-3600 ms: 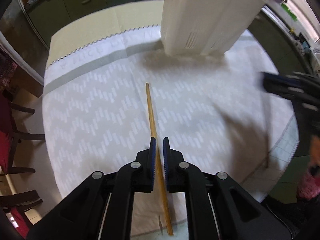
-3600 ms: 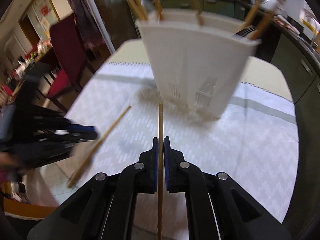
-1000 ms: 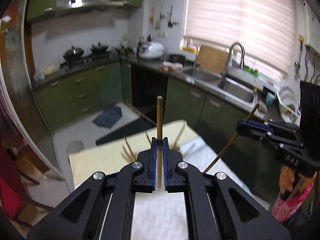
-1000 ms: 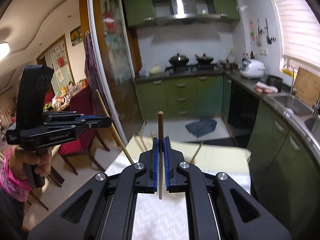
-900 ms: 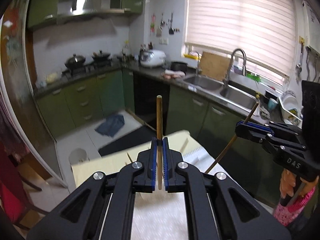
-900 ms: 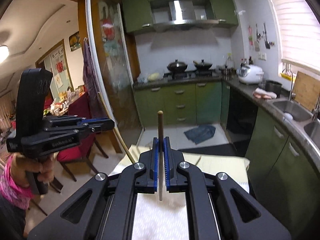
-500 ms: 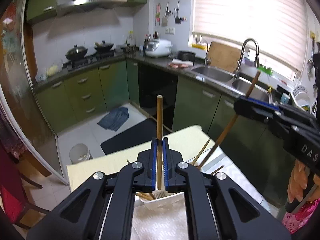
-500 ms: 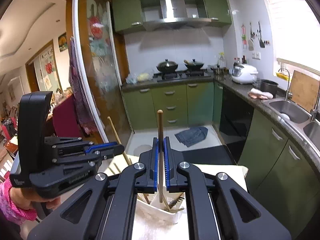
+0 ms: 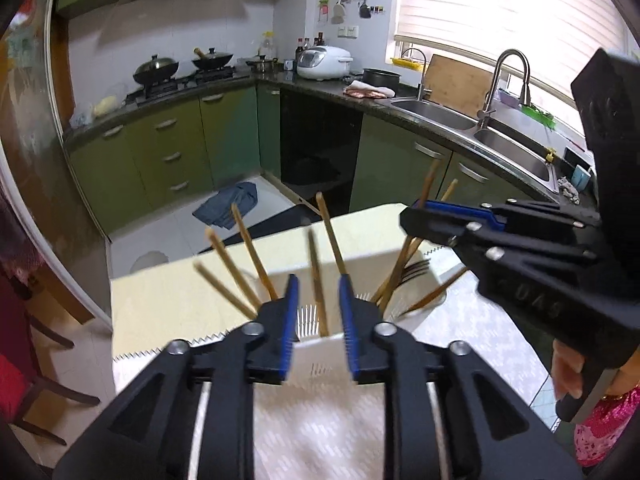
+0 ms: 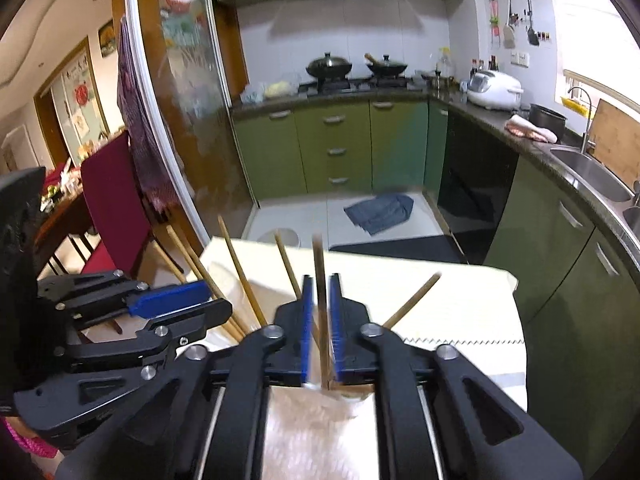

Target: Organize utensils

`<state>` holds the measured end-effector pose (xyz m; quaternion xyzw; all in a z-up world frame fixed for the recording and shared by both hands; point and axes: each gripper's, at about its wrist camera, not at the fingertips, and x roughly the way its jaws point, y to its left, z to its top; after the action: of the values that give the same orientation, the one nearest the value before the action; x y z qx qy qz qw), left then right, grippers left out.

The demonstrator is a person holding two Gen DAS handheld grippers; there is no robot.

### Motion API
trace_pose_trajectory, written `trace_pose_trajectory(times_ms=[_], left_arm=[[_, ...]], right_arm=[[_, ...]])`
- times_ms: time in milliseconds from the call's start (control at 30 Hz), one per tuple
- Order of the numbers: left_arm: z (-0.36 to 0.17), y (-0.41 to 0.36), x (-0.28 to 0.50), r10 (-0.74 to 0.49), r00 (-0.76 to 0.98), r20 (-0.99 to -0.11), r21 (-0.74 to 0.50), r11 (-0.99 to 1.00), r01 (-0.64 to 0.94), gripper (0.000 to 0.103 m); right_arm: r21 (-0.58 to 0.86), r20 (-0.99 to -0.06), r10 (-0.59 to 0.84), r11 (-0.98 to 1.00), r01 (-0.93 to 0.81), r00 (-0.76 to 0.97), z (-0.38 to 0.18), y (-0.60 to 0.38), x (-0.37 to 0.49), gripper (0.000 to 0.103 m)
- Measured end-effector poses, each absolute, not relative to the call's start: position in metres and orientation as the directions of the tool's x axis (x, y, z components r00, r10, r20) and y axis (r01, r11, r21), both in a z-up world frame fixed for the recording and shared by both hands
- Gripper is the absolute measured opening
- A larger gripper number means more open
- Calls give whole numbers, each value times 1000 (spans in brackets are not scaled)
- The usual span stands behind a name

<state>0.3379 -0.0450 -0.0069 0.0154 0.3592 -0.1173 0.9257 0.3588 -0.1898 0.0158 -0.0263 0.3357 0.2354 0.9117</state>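
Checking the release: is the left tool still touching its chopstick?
Apart. In the left wrist view the left tool is open, and the chopstick stands in the white holder with gaps to both pads.

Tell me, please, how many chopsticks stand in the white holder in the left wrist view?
8: three chopsticks lean left, one stands between the open left fingers, one behind it, three at right; more may be hidden.

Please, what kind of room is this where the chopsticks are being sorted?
A home kitchen, most likely. Green cabinets run under a counter with woks on a stove, a steel sink with a tap sits by the window, and a rice cooker stands on the counter.
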Motion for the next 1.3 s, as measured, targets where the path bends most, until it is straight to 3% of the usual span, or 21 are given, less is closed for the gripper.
trace_pose_trajectory(times_ms=[33,133,200,233,300,367,433,567,800,1000,1300], left_arm=[[-10,-43,335,-200,718,-666,-56,974,219,27],[-11,-39,319,-173,749,-640,-37,980,195,41],[-6,-37,300,-158,776,-611,-36,984,172,56],[-2,-37,287,-147,795,-589,-33,987,158,62],[8,-38,254,-115,839,-532,-3,991,134,88],[15,-40,222,-74,880,-469,41,994,106,96],[17,-45,180,-24,914,-404,91,994,67,96],[5,-48,117,-26,918,-395,72,996,59,97],[-33,-40,43,-22,886,-462,-13,1000,18,97],[-33,-19,8,38,899,-436,-33,998,-58,97],[-18,-10,-4,-11,912,-411,-83,996,-25,97]], right_arm=[[103,-629,404,890,-444,664,12,-188,357,29],[103,-609,408,891,-443,680,15,-192,340,29],[103,-562,428,885,-454,708,28,-202,315,32],[105,-538,437,883,-458,720,34,-207,301,39],[113,-461,463,877,-468,757,48,-227,257,55],[124,-404,486,868,-480,775,53,-249,220,66],[129,-362,496,865,-484,790,51,-273,180,84],[143,-326,498,866,-479,804,26,-307,111,98],[110,-310,483,874,-473,819,-11,-332,20,99],[71,-311,438,896,-439,844,-19,-331,-11,99],[24,-315,388,916,-401,866,-22,-313,-9,99]])
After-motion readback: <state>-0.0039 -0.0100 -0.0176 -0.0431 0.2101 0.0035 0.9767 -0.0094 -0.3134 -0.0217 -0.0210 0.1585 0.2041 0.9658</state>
